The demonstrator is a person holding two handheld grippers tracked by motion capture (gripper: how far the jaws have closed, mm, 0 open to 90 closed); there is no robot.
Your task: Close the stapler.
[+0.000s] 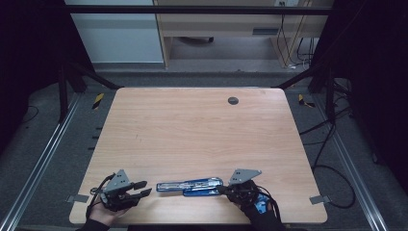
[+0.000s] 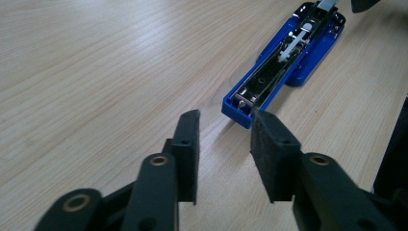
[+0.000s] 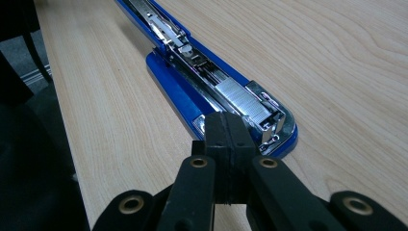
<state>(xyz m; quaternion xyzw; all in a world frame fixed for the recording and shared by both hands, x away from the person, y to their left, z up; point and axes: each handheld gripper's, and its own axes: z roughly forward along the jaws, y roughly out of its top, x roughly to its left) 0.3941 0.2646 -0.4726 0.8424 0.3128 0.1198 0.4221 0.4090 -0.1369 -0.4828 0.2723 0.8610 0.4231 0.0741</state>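
Blue stapler [image 1: 190, 186] opened flat on worktop [image 1: 202, 134], between both tongs, left tongs [image 1: 143, 188] gaping just short of one end, right tongs [image 1: 222, 188] pressed closed at the other end.

One blue stapler [image 1: 190, 186] lies opened flat between two grippers: the left gripper [image 1: 143, 189] just beside one end, the right gripper [image 1: 222, 189] at the other. One staple strip [image 3: 242, 97] sits before the right gripper's jaws.
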